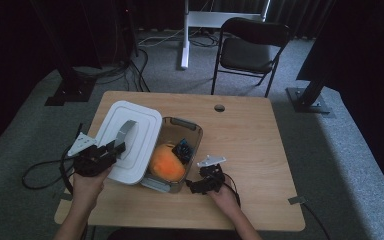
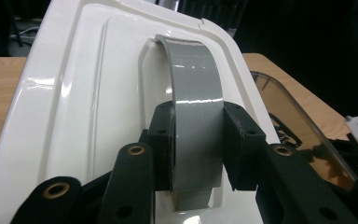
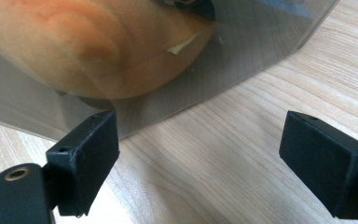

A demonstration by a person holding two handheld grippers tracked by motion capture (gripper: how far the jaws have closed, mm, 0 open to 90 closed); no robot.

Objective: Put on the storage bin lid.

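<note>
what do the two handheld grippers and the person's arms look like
Both grippers are black, with boxy bodies and two blocky, flat-faced jaws. The left gripper has brass-coloured rivets at its linkage joints and a grey three-cornered plate on top; a black cable trails off it over the table edge. The right gripper carries a pale plate with small holes. The forearms are bare, with no sleeves or gloves in view.

No readable txt, labels, brand marks or nos. anywhere: none on white lid (image 2: 74, 93), grey handle (image 2: 196, 93), clear bin (image 1: 182, 131), or table (image 1: 250, 130).
</note>
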